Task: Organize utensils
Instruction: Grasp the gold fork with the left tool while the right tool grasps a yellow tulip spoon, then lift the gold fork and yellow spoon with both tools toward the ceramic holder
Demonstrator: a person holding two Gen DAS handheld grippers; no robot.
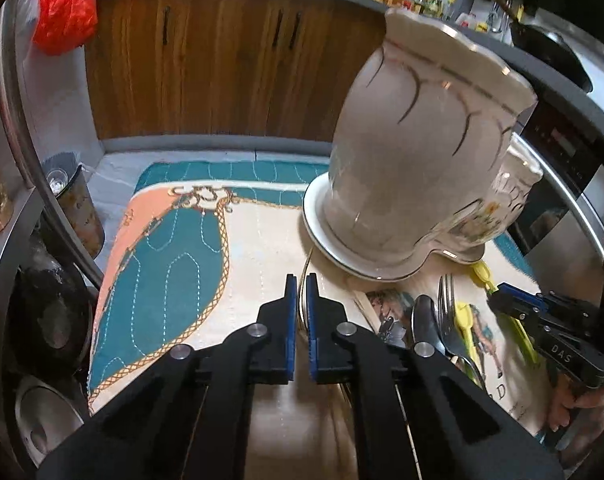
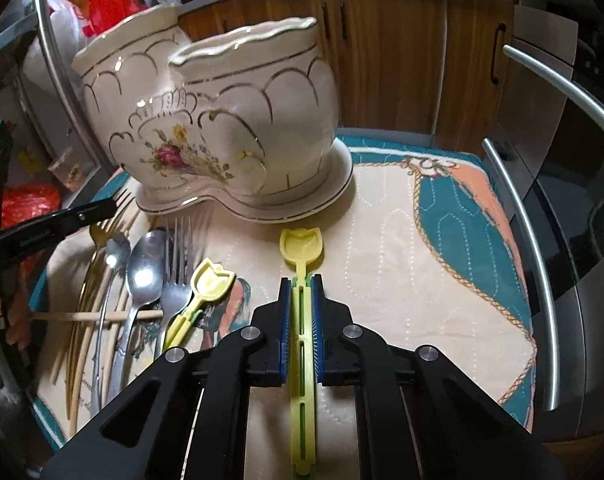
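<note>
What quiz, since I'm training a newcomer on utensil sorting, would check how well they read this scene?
1. True or false: the right gripper clamps a yellow scoop by its handle.
2. How many compartments does the holder have? A) one B) two C) four
3. Fill in: the left gripper pinches a thin ___-coloured utensil.

Key: 1 true; 2 B; 3 gold.
</note>
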